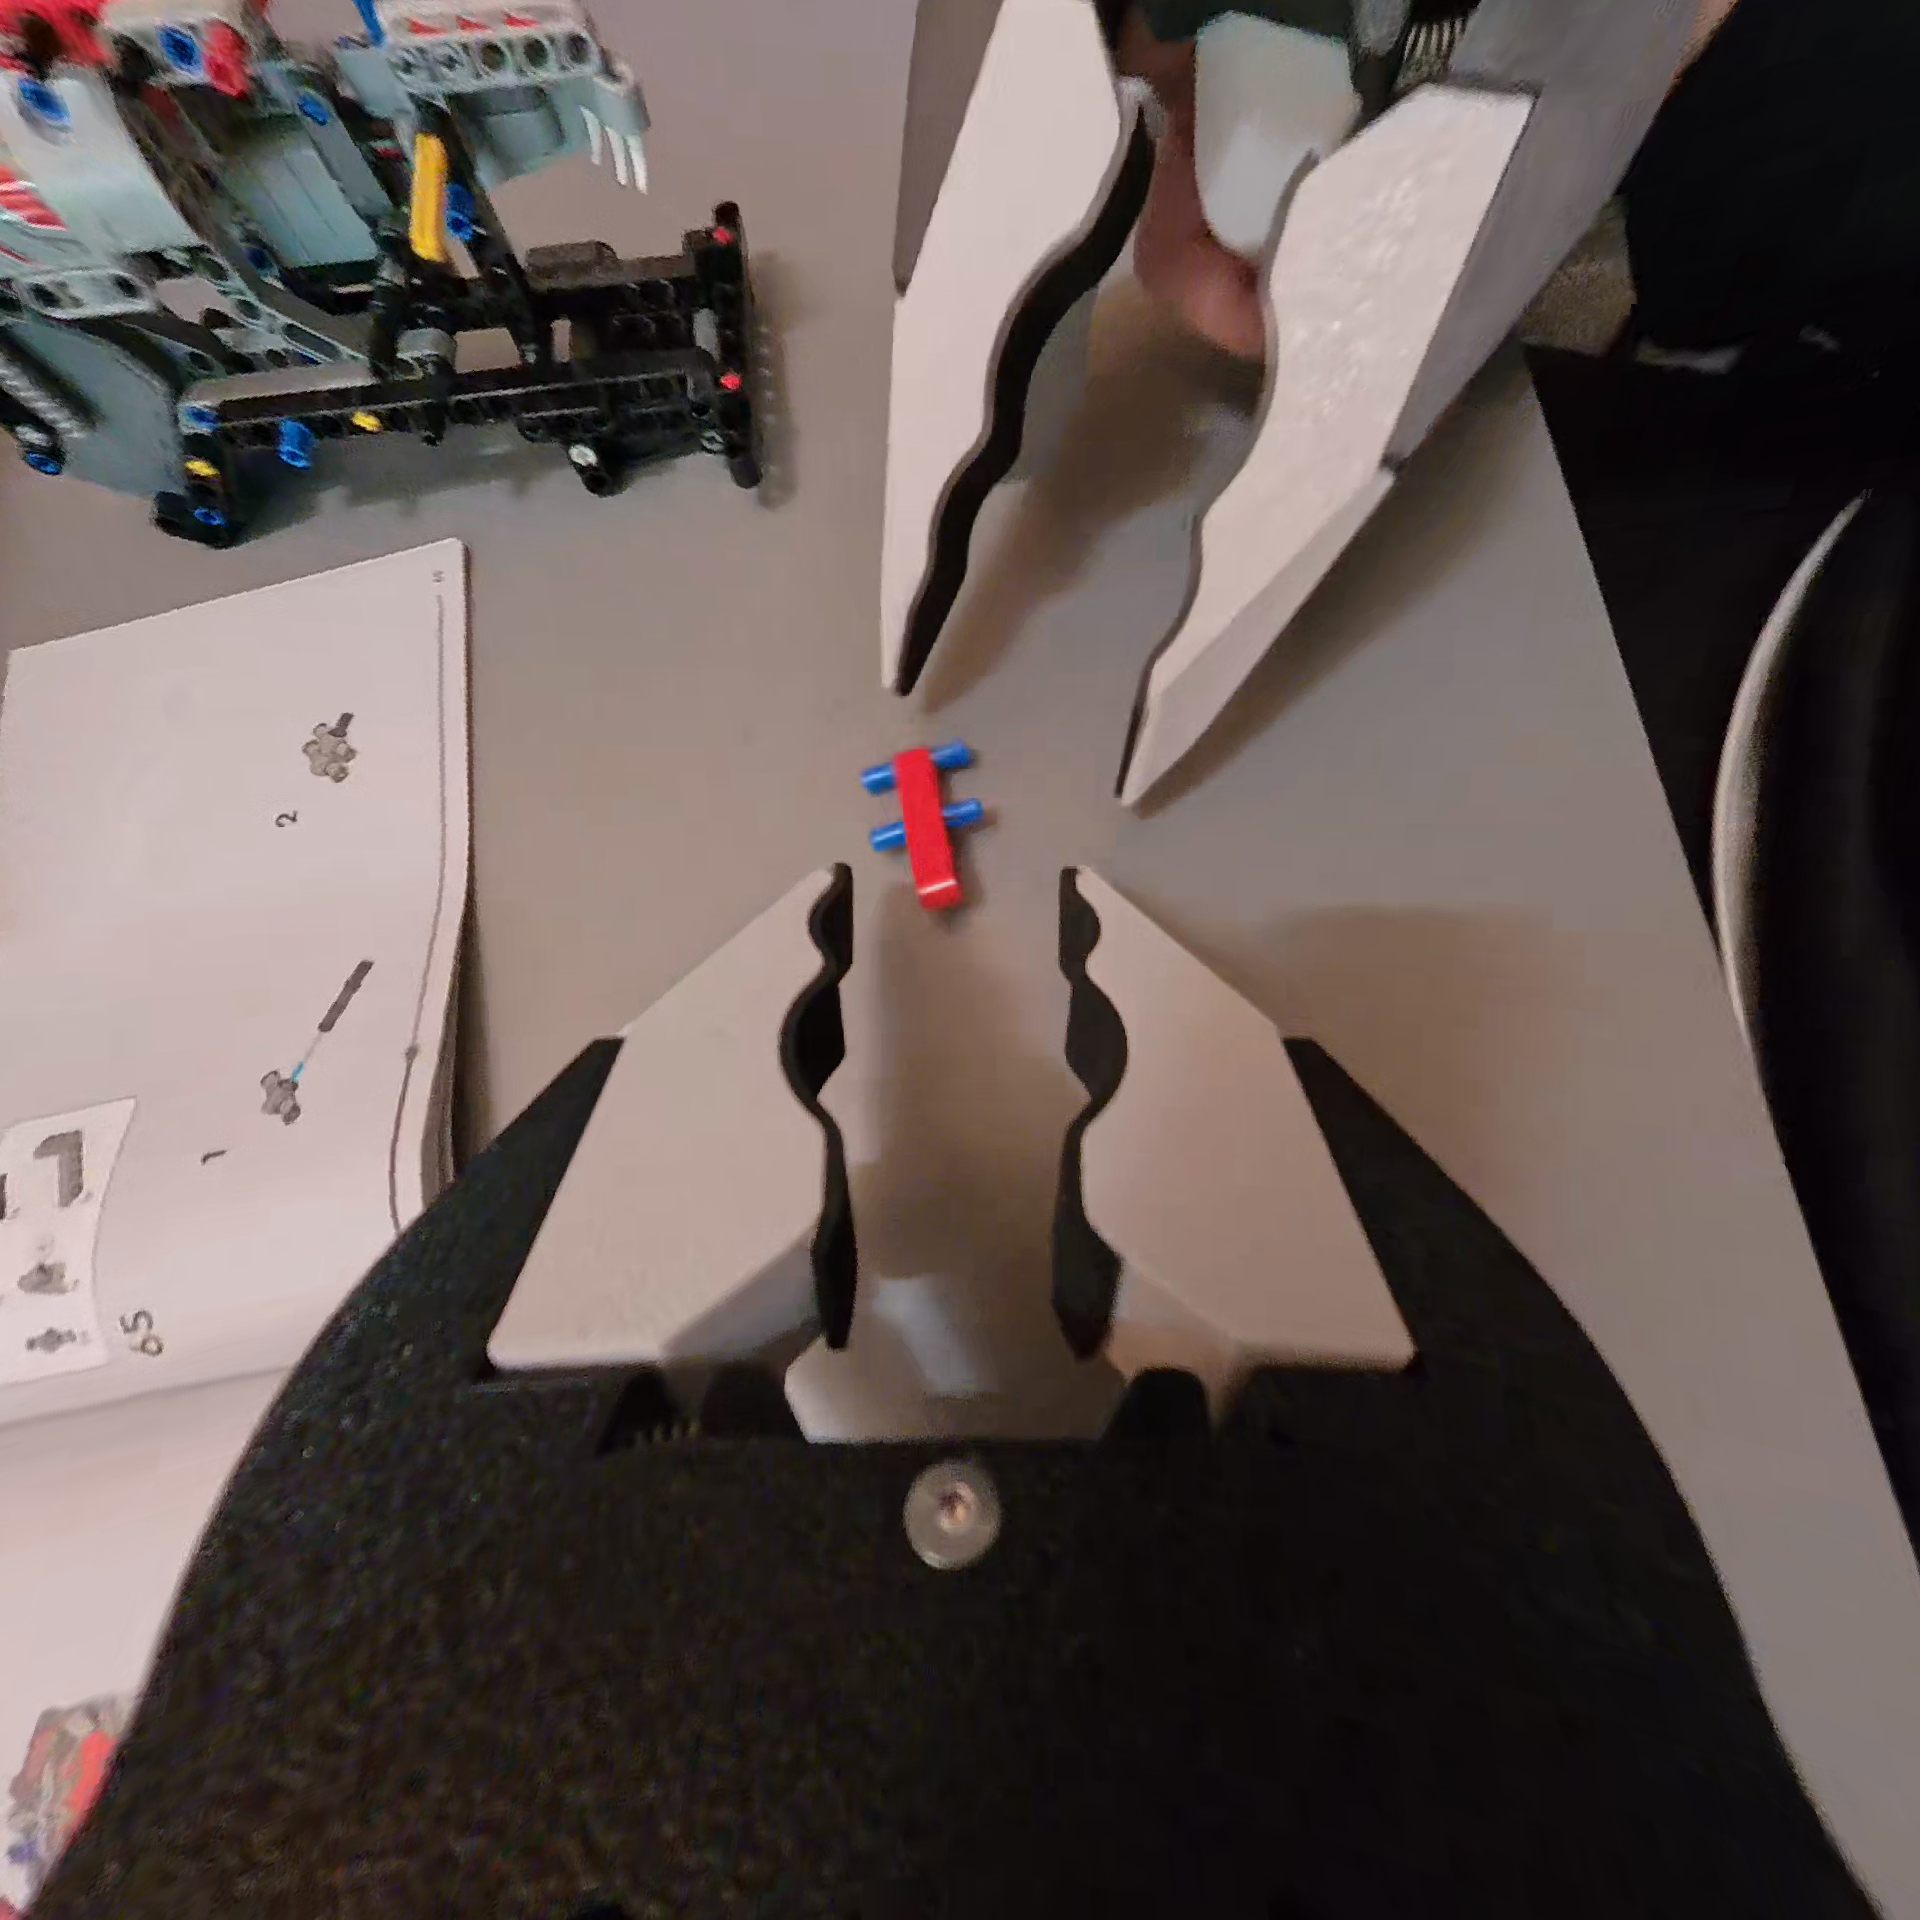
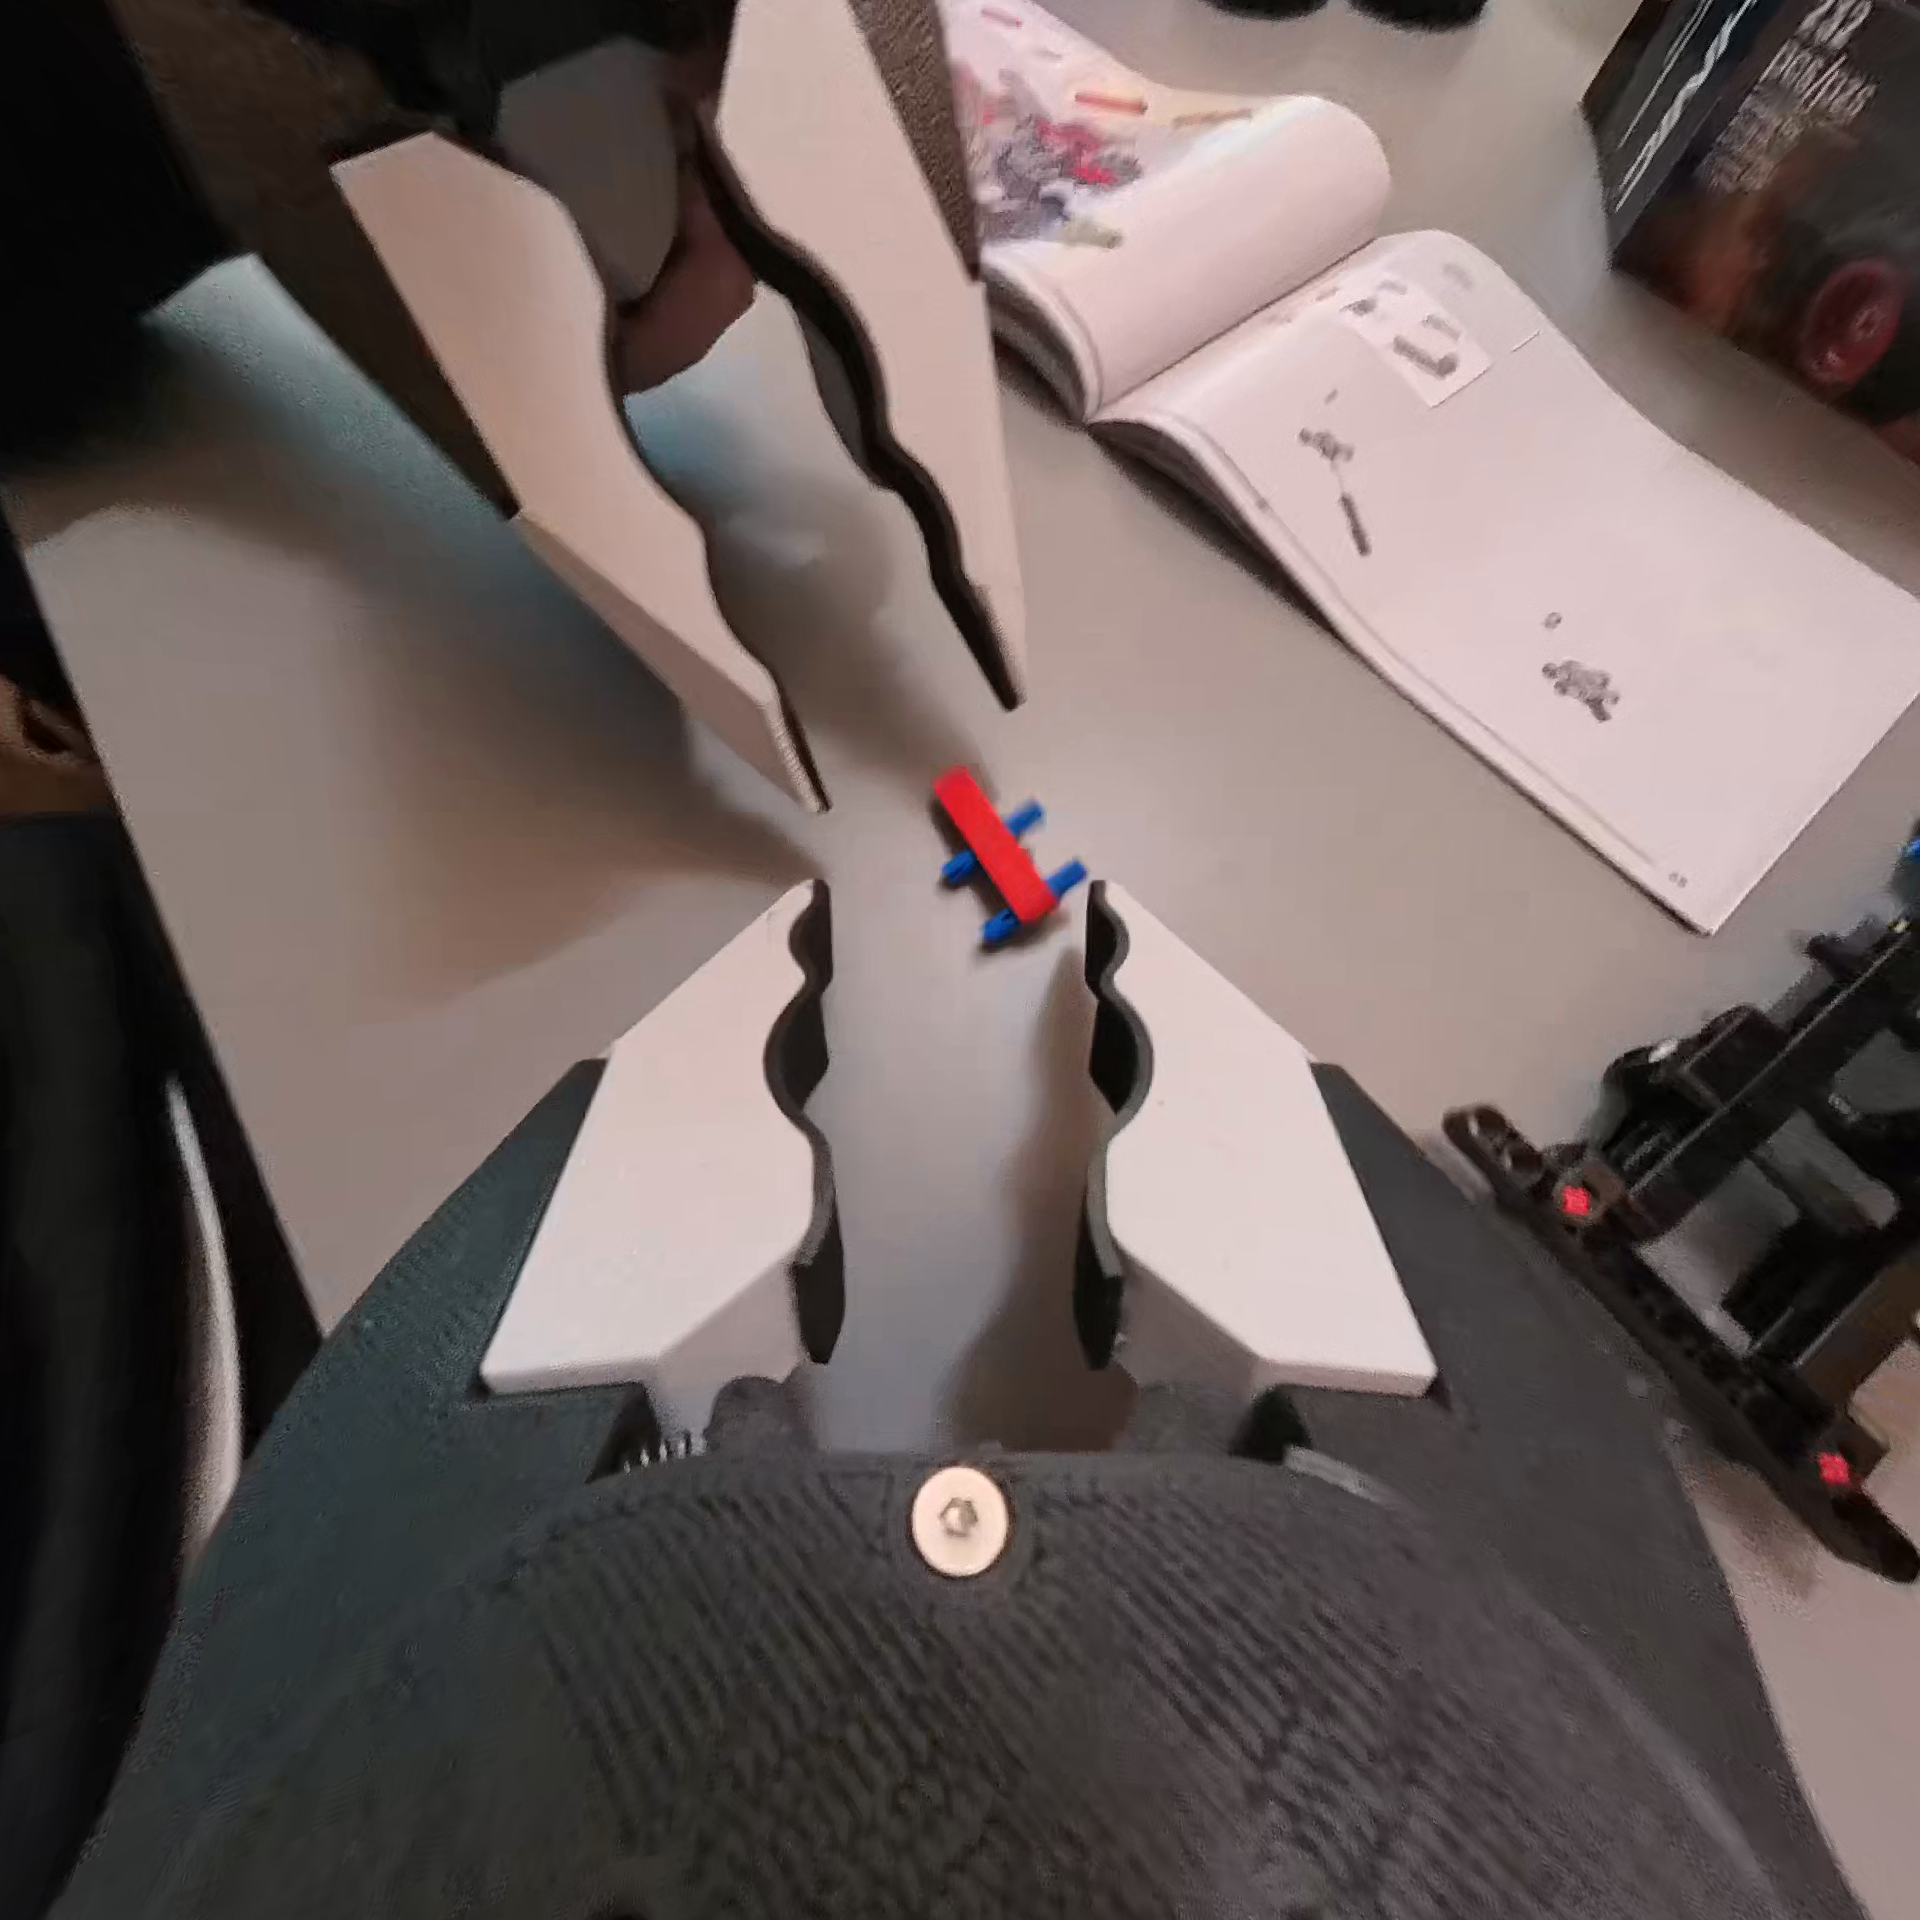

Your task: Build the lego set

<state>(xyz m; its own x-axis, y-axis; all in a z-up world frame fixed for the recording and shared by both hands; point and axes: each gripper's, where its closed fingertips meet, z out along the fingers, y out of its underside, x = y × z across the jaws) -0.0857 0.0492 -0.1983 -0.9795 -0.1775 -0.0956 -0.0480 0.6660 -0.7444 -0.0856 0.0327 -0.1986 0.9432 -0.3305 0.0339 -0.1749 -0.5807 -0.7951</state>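
Note:
A small red beam with two blue pins [image 1: 925,821] through it lies on the grey table; it also shows in the right wrist view [image 2: 997,857]. My left gripper [image 1: 956,878] is open and empty, its tips just short of the beam. My right gripper [image 2: 956,894] is open and empty, with the beam just ahead of its tips, close to the right one. The two grippers face each other across the beam: the right one shows in the left wrist view [image 1: 1013,743], the left one in the right wrist view [image 2: 920,753]. The partly built grey and black model [image 1: 343,270] stands at the far left.
An open instruction booklet [image 1: 229,935] lies left of the beam; it also shows in the right wrist view [image 2: 1507,540]. The model's black frame [image 2: 1714,1195] sits at my right. A dark box [image 2: 1787,177] stands at the far right. The table edge [image 1: 1662,727] and a chair are at the right. My two grippers' fingertips are within a few centimetres of each other.

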